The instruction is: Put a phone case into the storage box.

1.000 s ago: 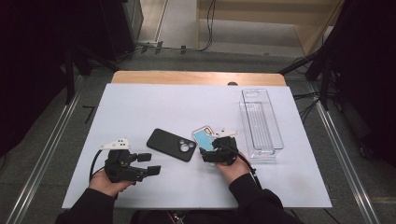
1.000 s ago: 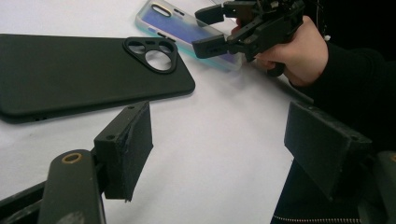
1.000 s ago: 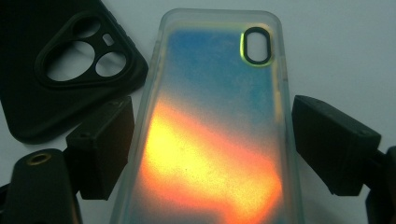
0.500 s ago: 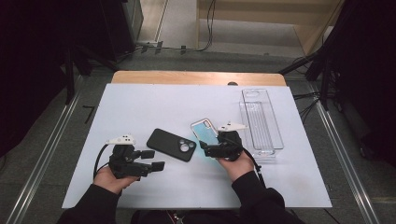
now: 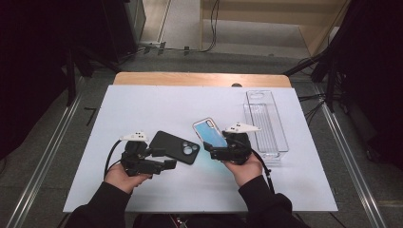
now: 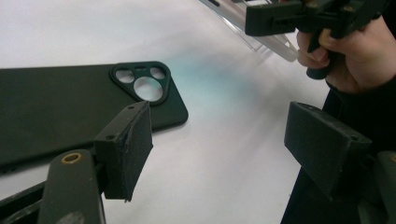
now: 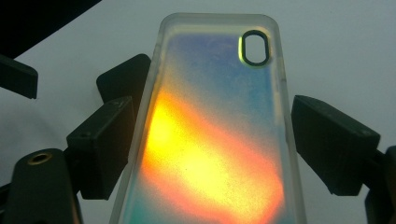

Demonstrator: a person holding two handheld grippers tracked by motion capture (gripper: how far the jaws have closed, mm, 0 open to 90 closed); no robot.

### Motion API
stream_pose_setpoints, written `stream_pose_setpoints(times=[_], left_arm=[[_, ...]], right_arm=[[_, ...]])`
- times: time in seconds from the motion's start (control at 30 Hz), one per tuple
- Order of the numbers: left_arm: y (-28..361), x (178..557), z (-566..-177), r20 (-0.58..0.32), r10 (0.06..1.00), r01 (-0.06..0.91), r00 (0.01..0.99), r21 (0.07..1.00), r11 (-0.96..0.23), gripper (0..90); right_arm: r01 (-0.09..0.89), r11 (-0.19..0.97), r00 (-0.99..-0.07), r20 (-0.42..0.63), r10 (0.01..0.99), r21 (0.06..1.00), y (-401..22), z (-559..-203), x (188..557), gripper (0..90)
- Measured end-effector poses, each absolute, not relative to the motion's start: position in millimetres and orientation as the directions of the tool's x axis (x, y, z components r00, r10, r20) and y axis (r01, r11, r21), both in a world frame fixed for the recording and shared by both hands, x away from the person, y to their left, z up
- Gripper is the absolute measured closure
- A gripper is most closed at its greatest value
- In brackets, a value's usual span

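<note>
A translucent phone case [image 7: 219, 140] with orange, yellow and blue tints sits between the jaws of my right gripper [image 7: 215, 107], which is shut on its long edges. In the high view this case [image 5: 208, 131] is held tilted above the white table [image 5: 157, 104] by my right gripper [image 5: 210, 150]. A black phone case [image 5: 176, 146] with a camera cutout lies flat on the table. My left gripper [image 5: 167, 158] is at its near edge, open. In the left gripper view the black case [image 6: 60, 107] lies left of my left gripper [image 6: 219, 126], with nothing between the jaws.
A clear plastic tray [image 5: 266, 124] stands at the right of the table, just beyond my right hand [image 5: 247, 168]. The right hand [image 6: 348, 60] also shows at the top right of the left gripper view. A wooden edge [image 5: 199, 79] runs along the far side.
My right gripper has risen with the tinted case, lifting it off the table. My left gripper has moved right, up to the black case's near edge.
</note>
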State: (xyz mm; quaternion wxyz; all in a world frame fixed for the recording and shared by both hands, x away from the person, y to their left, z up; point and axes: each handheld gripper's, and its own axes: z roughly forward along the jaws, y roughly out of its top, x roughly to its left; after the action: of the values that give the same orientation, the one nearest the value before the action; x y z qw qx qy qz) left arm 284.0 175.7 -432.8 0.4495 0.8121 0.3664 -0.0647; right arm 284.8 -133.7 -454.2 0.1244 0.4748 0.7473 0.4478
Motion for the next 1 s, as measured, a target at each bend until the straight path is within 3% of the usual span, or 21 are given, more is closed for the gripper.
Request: stream_pose_setpoints(times=[0.33, 1.0], left_arm=[[164, 298, -415, -0.412, 0.569, 0.654, 0.712, 0.683, -0.324, 23.9], [139, 329, -394, -0.444, 0.654, 0.718, 0.613, 0.658, -0.226, 24.2]], right_arm=[[0.579, 0.122, -0.537, 0.265, 0.801, 0.806, -130, -454, 279, 14.7], [0.56, -0.039, -0.452, 0.345, 0.822, 0.828, -108, -462, 270, 14.7]])
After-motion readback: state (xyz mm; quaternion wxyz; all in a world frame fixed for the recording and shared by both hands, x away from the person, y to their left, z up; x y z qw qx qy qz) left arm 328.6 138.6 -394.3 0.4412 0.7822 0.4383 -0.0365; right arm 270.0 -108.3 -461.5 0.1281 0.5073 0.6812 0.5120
